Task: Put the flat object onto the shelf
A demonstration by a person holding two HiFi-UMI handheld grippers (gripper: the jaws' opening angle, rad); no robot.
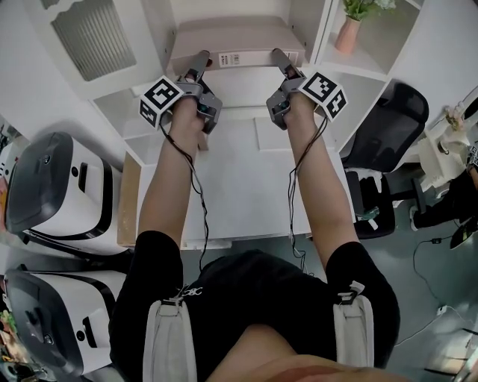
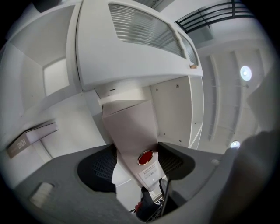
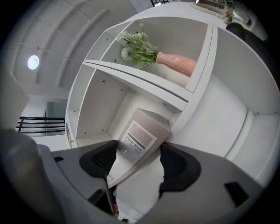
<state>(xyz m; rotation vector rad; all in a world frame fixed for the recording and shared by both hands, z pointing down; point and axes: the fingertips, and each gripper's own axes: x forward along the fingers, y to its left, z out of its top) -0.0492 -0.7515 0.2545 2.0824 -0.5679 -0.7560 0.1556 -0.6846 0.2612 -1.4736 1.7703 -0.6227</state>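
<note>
A flat beige file box lies with its far end inside the middle compartment of the white shelf. My left gripper holds the box's near left corner. In the left gripper view the box fills the gap and both pads press on it, so the left gripper is shut on it. My right gripper is at the near right corner. In the right gripper view the box leans against the left pad, with a gap to the right pad; the right gripper is open.
A pink vase with green sprigs stands in the compartment to the right, also seen in the right gripper view. Below the shelf is a white desk. A black office chair stands at the right, and white machines at the left.
</note>
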